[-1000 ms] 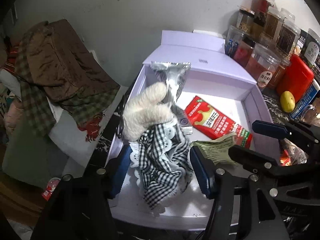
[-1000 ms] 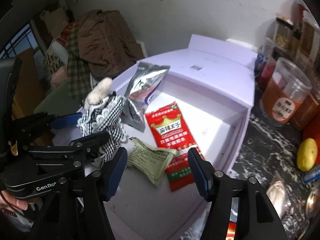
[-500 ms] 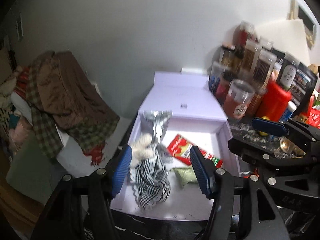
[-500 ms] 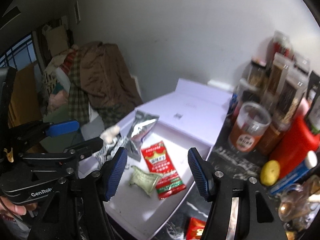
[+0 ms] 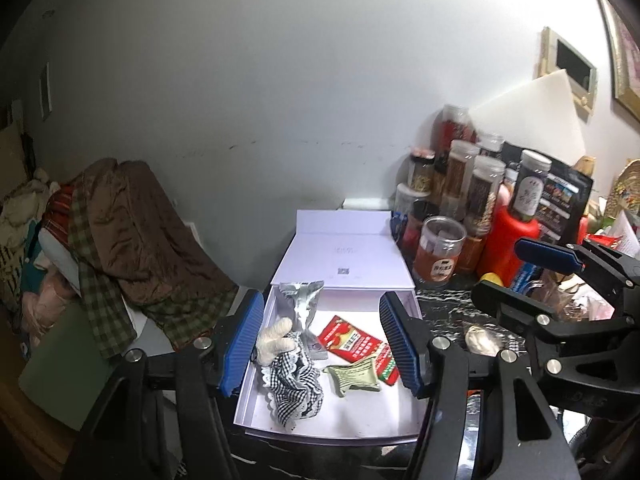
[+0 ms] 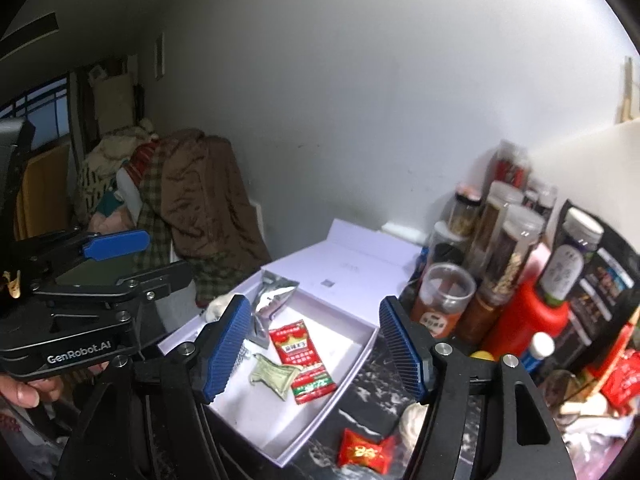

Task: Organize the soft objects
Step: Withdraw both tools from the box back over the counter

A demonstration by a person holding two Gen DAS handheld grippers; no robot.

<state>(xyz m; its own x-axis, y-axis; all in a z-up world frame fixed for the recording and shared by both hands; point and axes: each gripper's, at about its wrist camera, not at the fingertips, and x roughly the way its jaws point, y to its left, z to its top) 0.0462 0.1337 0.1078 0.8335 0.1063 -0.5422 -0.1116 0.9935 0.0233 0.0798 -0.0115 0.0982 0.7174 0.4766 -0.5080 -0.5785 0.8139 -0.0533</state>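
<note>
The left gripper (image 5: 322, 344) hangs empty, jaws apart, above the lavender box (image 5: 320, 430); the right gripper (image 6: 310, 354), also empty, is opening. The checkered cloth doll (image 5: 289, 372) lies low-centre in the box, long axis vertical in frame, cream head (image 5: 275, 340) pointing toward the wall.

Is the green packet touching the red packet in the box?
Touching. In the left wrist view the green packet lies against the red packet, its corner overlapping the edge; no gap shows.

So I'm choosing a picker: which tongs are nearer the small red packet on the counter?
Right. The right tongs hover just above the small red packet; the left tongs hang over the box's far side.
</note>
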